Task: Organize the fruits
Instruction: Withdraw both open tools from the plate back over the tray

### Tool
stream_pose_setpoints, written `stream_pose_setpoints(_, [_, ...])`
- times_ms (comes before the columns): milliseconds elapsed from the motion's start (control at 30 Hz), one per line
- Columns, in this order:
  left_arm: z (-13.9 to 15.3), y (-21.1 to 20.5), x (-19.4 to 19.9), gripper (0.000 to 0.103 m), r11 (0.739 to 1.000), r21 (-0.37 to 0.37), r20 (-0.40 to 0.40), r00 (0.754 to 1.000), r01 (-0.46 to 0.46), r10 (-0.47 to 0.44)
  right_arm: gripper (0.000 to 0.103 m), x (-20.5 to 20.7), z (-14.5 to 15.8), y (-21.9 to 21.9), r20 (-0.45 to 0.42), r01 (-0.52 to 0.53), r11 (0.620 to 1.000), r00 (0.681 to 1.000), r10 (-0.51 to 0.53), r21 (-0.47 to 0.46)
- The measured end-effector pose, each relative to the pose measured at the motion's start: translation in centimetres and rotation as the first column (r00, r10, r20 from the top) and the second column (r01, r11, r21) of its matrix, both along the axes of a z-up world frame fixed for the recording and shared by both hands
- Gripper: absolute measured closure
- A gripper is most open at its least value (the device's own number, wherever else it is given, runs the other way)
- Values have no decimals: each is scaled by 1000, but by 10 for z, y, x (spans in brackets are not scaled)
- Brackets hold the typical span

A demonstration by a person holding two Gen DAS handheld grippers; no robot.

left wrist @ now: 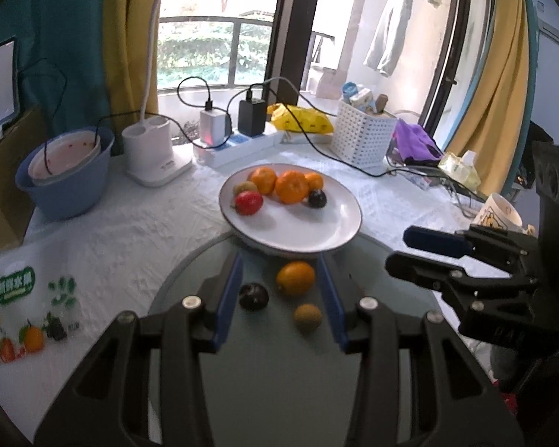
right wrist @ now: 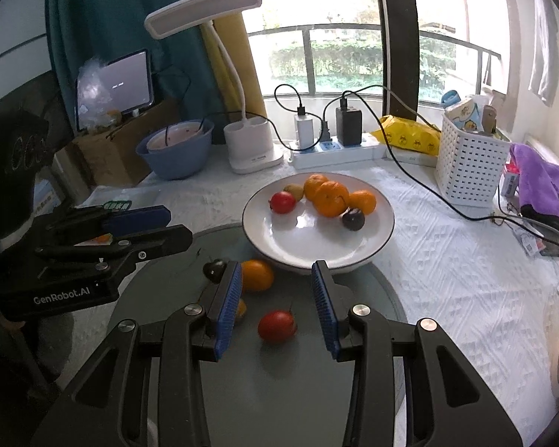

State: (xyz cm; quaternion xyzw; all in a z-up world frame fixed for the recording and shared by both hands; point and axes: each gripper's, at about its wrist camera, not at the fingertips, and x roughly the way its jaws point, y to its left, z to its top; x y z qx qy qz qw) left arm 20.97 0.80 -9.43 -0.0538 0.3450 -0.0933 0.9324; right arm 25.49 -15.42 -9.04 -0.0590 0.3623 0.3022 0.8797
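A white plate (left wrist: 316, 223) (right wrist: 298, 238) holds three oranges (left wrist: 291, 186), a red fruit (left wrist: 248, 202), a kiwi and a dark fruit (left wrist: 317, 198). In front of it, on a round grey glass tray (left wrist: 264, 365) (right wrist: 279, 372), lie an orange (left wrist: 295, 277) (right wrist: 256, 275), a dark fruit (left wrist: 253, 296) (right wrist: 214, 270), a kiwi (left wrist: 308, 317) and a red fruit (right wrist: 277, 326). My left gripper (left wrist: 280, 264) (right wrist: 179, 225) hovers open above the tray with nothing between its pads. My right gripper (right wrist: 277, 266) (left wrist: 397, 247) is open beside it, over the red fruit and clear of it.
At the back stand a blue bowl (left wrist: 63, 186), a white lamp base (left wrist: 156, 152), a power strip (left wrist: 238, 141) with chargers and cables, and a white basket (left wrist: 361, 138). A mug (left wrist: 497, 212) is at the right. A printed fruit bag (left wrist: 26, 309) lies at the left.
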Motion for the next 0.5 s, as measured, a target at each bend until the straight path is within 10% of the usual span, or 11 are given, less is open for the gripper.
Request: stream_pose_setpoints(500, [-38,-2,-22,59,1000,-22,-69,997,-21,19,62,-22,-40,-6,-80,-2,999,997,-1,-42])
